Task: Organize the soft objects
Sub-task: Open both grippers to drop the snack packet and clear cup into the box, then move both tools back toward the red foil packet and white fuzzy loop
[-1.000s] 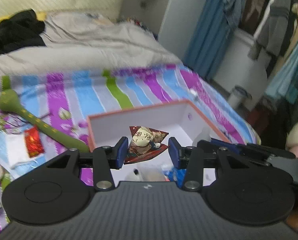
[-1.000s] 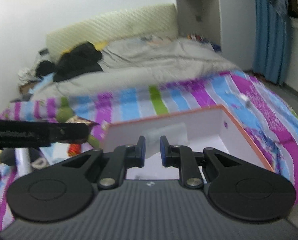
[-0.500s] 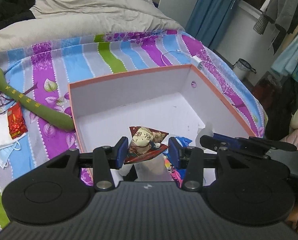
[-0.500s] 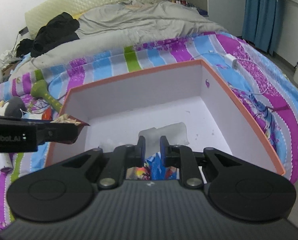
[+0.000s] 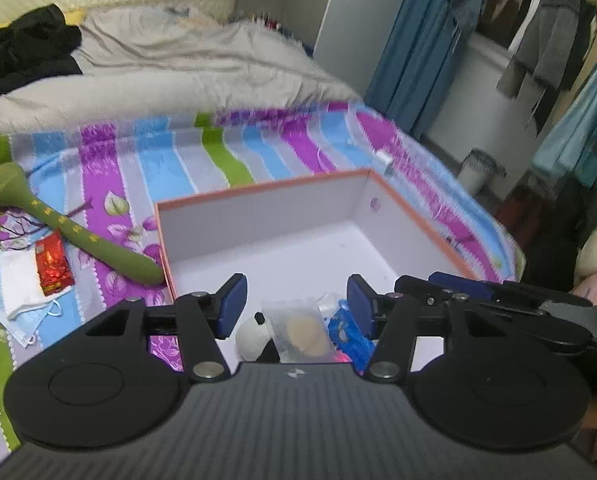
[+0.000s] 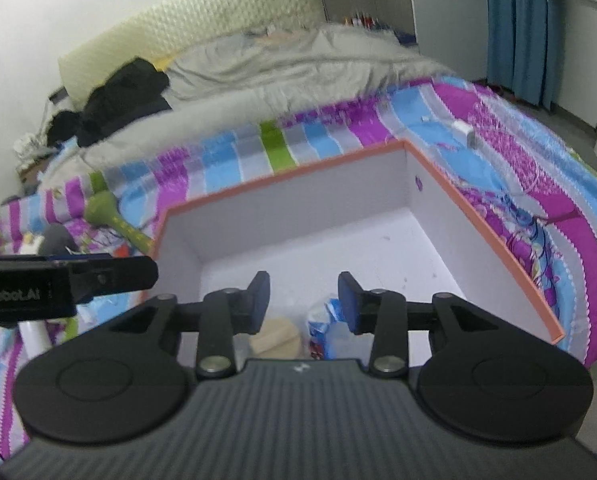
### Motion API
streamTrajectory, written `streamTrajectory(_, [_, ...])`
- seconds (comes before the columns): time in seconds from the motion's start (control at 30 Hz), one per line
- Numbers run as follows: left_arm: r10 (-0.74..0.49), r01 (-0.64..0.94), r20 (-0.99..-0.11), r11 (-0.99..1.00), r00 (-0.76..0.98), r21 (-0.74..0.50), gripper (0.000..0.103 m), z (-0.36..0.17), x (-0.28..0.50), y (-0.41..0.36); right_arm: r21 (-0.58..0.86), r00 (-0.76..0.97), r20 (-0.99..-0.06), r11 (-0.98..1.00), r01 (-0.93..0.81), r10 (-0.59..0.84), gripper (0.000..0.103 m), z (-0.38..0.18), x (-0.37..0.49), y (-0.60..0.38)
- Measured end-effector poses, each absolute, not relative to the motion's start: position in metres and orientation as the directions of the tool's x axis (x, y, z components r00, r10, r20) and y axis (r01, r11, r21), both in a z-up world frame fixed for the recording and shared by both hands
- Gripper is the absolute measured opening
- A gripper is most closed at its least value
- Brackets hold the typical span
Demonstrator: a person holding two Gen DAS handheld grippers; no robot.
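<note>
1. Bed (image 5: pixel 146 92): grey duvet at the back, striped sheet (image 5: pixel 258 148) in front w/ purple, blue, green bands. Black clothes (image 5: pixel 22 52) heaped at the head end.
2. Box (image 5: pixel 258 196): white inside, orange rim, sits on the sheet. Both my grippers hover over its near end.
3. My left gripper (image 5: pixel 292 304): jaws just been opening, now apart, nothing btwn the pads. My right gripper (image 6: pixel 300 300): also just been opening, apart, pads empty. Its tip shows at the right edge of the left view.
4. Green toy (image 5: pixel 70 228): long, ball head, lies on the sheet, its thin end touching the box's left wall outside.
5. Mask (image 5: pixel 14 288): blue and white, flat on the sheet left of the box, red packet (image 5: pixel 52 264) on top of it.
6. In the box, near end: clear bag (image 5: pixel 298 328) w/ a tan round pad, a white and black plush (image 5: pixel 252 336) just left of it, blue wrapper (image 5: pixel 350 332) just right. All 3 touching, below my left jaws.
7. White plug (image 6: pixel 464 130) on the sheet past the box's far corner.
</note>
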State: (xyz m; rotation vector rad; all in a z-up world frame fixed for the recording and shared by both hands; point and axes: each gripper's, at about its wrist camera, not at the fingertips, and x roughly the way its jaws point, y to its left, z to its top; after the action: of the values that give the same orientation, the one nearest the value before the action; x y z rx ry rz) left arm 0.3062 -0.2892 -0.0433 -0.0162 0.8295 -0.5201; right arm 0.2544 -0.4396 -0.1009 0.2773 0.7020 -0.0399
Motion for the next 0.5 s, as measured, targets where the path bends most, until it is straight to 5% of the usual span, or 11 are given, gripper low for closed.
streamTrajectory(0.5, [-0.472,0.425,-0.531,0.879,0.704,-0.217,0.063,0.023,0.197,-0.211,0.238,0.87,-0.482,0.971,0.017,0.103,0.041,-0.048,0.174,-0.387])
